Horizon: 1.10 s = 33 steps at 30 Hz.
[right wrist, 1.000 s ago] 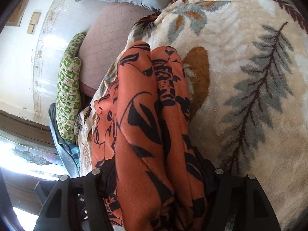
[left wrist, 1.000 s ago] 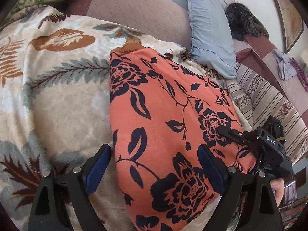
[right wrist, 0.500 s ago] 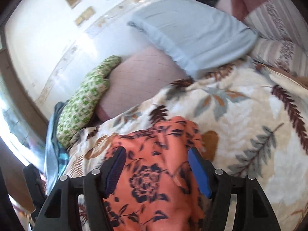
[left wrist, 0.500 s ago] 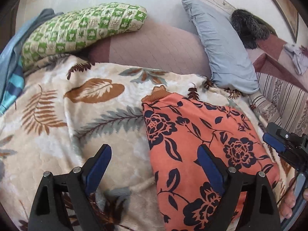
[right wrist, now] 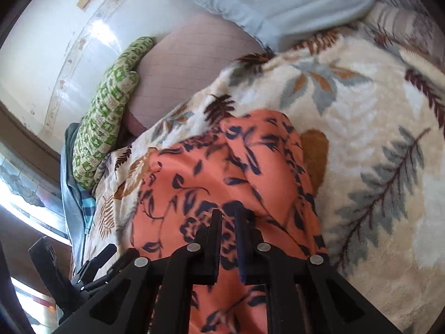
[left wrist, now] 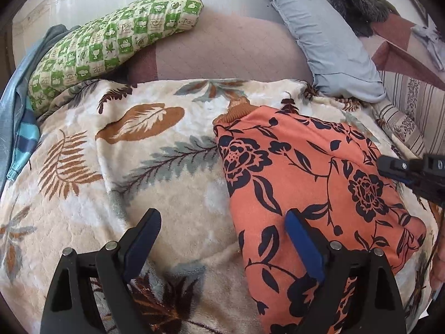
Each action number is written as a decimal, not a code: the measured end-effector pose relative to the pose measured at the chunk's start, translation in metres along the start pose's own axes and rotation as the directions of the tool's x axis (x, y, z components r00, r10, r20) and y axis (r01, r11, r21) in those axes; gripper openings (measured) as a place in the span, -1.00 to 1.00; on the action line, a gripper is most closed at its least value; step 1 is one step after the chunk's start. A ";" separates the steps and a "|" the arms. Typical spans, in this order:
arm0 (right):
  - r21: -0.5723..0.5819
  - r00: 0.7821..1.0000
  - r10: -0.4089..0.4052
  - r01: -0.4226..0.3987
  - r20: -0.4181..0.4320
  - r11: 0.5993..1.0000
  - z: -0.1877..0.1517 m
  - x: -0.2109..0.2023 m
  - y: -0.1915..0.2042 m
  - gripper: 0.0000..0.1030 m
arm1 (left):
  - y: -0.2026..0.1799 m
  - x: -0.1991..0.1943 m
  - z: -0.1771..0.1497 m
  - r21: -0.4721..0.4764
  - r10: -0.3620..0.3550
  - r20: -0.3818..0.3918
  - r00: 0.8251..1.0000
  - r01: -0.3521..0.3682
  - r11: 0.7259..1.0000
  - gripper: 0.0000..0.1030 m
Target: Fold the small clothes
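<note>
An orange garment with dark floral print (left wrist: 306, 183) lies folded on a leaf-patterned blanket (left wrist: 133, 150); its brown ribbed cuff points to the far side. My left gripper (left wrist: 222, 239) is open and empty, above the garment's near left edge. The right gripper shows at the right edge of the left wrist view (left wrist: 400, 167). In the right wrist view the garment (right wrist: 211, 172) lies just ahead of my right gripper (right wrist: 228, 217), whose fingers stand nearly together with nothing between them.
A green checked pillow (left wrist: 111, 44) and a pale blue pillow (left wrist: 322, 33) lie at the back against a mauve cushion (left wrist: 222, 53). A blue striped cloth (left wrist: 19, 128) hangs at the far left. Striped bedding (left wrist: 408, 117) lies to the right.
My right gripper let go of the garment, drew back, then closed empty. My left gripper pulled back and up, staying open. The garment now lies flat on the blanket.
</note>
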State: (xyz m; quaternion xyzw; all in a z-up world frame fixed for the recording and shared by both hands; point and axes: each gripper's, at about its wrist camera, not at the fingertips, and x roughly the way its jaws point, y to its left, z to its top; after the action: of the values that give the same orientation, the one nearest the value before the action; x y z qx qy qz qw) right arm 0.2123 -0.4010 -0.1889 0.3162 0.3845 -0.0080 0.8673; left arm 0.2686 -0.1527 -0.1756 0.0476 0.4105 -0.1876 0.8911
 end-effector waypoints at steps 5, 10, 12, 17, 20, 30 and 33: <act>-0.028 0.990 -0.099 0.097 -0.103 0.995 0.044 0.063 0.034 -0.77 | 0.004 0.009 -0.005 -0.006 -0.026 -0.052 0.998 0.026 1.000 0.77; -0.023 0.953 -0.224 0.224 -0.205 0.974 0.063 0.120 0.016 -0.84 | 0.010 0.014 -0.004 -0.034 -0.066 -0.076 0.995 0.064 0.997 0.77; -0.017 0.948 -0.246 0.248 -0.203 0.969 0.071 0.115 0.028 -0.79 | 0.013 0.015 -0.003 -0.052 -0.085 -0.087 0.993 0.080 0.995 0.77; -0.145 0.980 -0.076 0.049 -0.184 0.988 0.074 0.110 0.094 -0.75 | 0.016 0.013 -0.003 -0.063 -0.086 -0.087 0.993 0.080 0.995 0.77; -0.180 0.960 -0.054 0.004 -0.276 0.984 0.063 0.142 0.121 -0.75 | 0.017 0.013 -0.005 -0.062 -0.087 -0.088 0.992 0.082 0.995 0.77; -0.079 0.949 -0.079 0.058 -0.307 0.995 0.073 0.213 0.098 -0.89 | 0.024 0.023 -0.007 -0.101 -0.112 -0.120 0.986 0.100 0.990 0.81; -0.061 0.959 -0.063 0.048 -0.275 0.997 0.077 0.204 0.099 -0.88 | 0.023 0.021 -0.006 -0.089 -0.112 -0.121 0.986 0.102 0.991 0.81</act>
State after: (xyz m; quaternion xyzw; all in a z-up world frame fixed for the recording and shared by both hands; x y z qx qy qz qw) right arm 0.4327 -0.3175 -0.2338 0.2798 0.5106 0.0221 0.8128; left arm 0.2854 -0.1363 -0.1965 0.0005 0.4753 -0.2149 0.8532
